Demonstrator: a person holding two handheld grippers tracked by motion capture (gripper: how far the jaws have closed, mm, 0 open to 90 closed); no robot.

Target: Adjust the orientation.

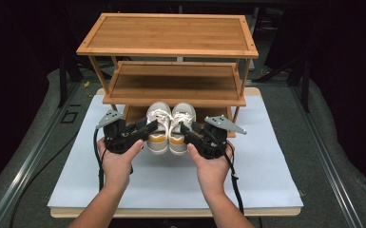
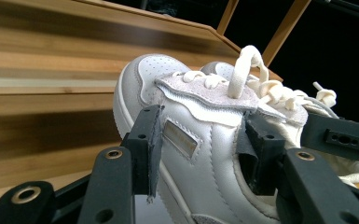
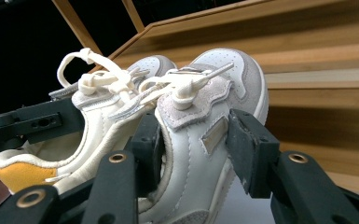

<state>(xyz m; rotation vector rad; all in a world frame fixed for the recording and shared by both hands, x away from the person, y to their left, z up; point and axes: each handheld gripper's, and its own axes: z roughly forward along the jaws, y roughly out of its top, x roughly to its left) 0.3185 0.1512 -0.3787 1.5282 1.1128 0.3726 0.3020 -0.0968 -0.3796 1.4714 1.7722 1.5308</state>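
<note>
Low in the centre of the high view, the left gripper [image 1: 147, 130] has its jaws clamped across the left shoe [image 1: 158, 129], and the right gripper [image 1: 186, 130] grips the right shoe [image 1: 181, 128] likewise. The shoes look light and soft-sided, so the mid-body hold by the laces seems firmest. Beyond, in the upper frame, stands the bamboo rack [image 1: 171, 52].
</note>
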